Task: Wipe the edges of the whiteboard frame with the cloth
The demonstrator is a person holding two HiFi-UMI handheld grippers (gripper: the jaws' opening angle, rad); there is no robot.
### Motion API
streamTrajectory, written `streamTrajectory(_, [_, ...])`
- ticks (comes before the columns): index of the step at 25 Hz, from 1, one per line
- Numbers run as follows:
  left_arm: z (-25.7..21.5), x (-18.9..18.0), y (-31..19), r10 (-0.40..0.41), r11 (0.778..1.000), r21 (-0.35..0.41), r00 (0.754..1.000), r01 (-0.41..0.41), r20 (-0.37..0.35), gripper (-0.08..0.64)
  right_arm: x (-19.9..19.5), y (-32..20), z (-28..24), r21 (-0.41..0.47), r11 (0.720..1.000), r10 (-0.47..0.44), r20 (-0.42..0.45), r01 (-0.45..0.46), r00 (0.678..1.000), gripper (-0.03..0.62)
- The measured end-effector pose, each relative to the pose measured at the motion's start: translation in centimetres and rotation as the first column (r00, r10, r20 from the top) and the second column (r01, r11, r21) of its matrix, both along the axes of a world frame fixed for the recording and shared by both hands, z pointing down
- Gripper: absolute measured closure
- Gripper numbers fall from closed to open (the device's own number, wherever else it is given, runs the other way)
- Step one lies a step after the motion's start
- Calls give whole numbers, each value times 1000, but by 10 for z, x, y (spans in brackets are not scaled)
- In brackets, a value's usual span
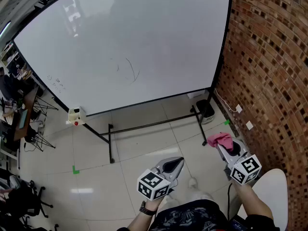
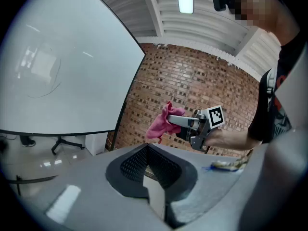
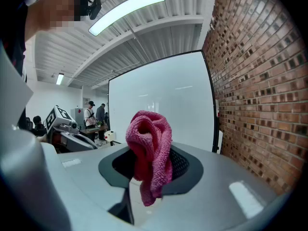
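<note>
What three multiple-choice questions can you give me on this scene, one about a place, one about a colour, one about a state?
1. The brick wall stands on which side of the whiteboard?
A. left
B. right
C. above

2. The cloth is:
A. pink
B. blue
C. white

3. The cloth is:
A. lying on the floor
B. clamped in the right gripper
C. pressed on the frame

Answers:
1. B, the bricks run along the board's right edge.
2. A, it shows pink in all three views.
3. B, the gripper is shut on it, clear of the board.
</note>
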State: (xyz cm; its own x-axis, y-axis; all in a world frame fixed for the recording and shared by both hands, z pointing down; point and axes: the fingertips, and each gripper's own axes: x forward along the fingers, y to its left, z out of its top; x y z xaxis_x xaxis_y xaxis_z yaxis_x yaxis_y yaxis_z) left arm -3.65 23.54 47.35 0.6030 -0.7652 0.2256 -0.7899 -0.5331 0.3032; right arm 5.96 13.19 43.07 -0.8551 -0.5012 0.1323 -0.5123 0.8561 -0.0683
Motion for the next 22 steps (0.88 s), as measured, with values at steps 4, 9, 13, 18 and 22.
streamTrajectory(4, [7,32,-49,0,999,-51,1000,0,-11,560,23,-46,17,-28,1000,-6,5,7,1000,471])
streamTrajectory(9, [8,59,-149,-54,995,-87,998,55,13,560,47,-135,21,-21,999,-24,40,25,999,471])
streamTrajectory(13, [5,72,-206,-93,991,-98,995,95,25,560,60,-193,38,-76,997,-24,53,28,998,471])
streamTrajectory(18, [22,53,-263,-113,983,-138,993,117,37,560,50,-243,56,-101,995,-15,26,18,1000,471])
streamTrajectory(22, [46,43,-312,-61,987,-148,996,70,67,560,41,-285,70,-110,994,26,-6,-26,1000,471])
